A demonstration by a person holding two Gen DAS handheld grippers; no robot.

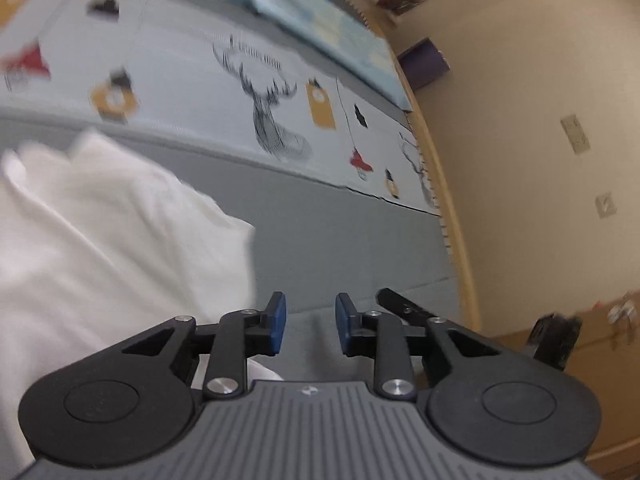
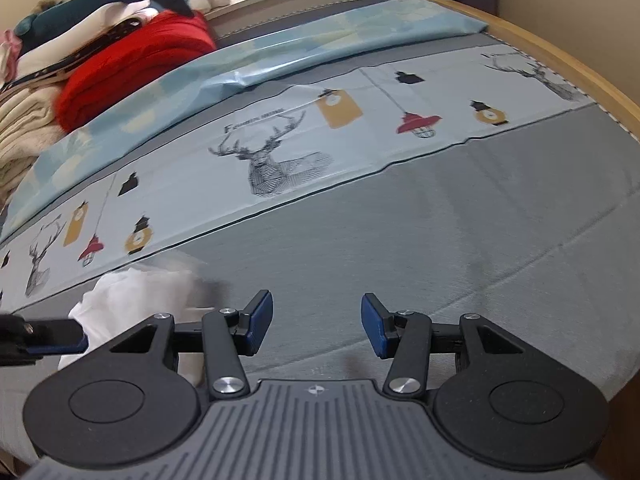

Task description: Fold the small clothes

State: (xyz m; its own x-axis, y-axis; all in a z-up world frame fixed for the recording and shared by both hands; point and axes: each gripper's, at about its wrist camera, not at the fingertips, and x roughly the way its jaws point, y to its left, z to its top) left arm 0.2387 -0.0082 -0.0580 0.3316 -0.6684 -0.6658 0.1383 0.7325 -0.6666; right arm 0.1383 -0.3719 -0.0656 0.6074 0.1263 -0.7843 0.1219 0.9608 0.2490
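White garment [image 1: 100, 232]: small, crumpled, lying on the grey bed cover [image 2: 400, 240] on the near side of the deer-print cloth [image 2: 280, 152]; not yet flattened, so folding looks barely begun. Left claw [image 1: 310, 328]: blue pads spread apart, pinching nothing, hovering just beside the garment's edge, probably placed to take a hem. Right claw [image 2: 316, 330]: spread wider, empty, over bare cover further from the garment, likely waiting for a second corner. Surface: a bed, with the deer-print cloth running across it and a pale blue sheet [image 2: 280, 56] beyond that cloth. Room: stacked red and cream textiles [image 2: 132, 56] and plush toys past the sheet; wooden bed rim [image 2: 580, 68], beige wall [image 1: 540, 80].
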